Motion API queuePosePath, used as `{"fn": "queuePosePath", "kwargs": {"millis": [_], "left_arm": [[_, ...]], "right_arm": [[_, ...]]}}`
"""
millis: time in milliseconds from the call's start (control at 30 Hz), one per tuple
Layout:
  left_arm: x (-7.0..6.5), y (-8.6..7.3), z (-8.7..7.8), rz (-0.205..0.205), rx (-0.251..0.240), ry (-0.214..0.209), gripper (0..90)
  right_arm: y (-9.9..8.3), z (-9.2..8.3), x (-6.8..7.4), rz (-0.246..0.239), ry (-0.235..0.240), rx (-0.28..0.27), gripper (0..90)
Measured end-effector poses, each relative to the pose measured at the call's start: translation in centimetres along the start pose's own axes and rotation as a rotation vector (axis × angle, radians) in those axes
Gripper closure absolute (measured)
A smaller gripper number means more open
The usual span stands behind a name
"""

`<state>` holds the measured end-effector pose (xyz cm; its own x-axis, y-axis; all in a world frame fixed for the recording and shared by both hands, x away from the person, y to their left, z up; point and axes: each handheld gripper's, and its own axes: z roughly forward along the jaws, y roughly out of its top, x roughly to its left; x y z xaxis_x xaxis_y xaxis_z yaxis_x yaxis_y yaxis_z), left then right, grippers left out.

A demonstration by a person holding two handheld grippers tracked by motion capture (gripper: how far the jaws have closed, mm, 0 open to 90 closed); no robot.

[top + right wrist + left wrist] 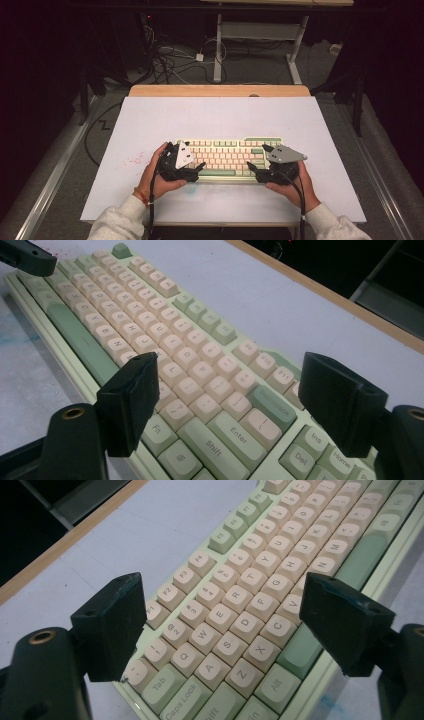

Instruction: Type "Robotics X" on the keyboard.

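Dark room; grey floor (60, 165), tangled cables (165, 62), white desk legs (218, 50) behind.

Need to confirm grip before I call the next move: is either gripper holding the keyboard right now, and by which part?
Nothing is held. The left gripper and right gripper both stand open over the pale green and cream keyboard, one at each end.

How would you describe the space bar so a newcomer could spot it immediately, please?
On the white table lies a cream-and-green keyboard between two grippers. Along its row nearest the person runs the space bar, one long plain green key, far wider than its neighbours.
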<state>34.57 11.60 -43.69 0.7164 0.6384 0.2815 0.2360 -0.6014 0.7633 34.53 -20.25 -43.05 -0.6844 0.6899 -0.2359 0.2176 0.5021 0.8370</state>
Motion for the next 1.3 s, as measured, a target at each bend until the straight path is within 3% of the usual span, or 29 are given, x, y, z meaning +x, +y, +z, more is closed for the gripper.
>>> {"fn": "queuePosePath", "kwargs": {"millis": [600, 1300], "left_arm": [[-1.1, 0.0, -1.5, 0.07, -0.003, 0.021, 17.1], [-1.5, -0.6, -3.0, 0.082, -0.017, 0.018, 16.9]], "right_arm": [[0.4, -1.7, 0.3, -0.017, -0.035, -0.019, 24.6], [0.1, -3.4, 0.3, -0.028, -0.068, -0.016, 24.6]]}}
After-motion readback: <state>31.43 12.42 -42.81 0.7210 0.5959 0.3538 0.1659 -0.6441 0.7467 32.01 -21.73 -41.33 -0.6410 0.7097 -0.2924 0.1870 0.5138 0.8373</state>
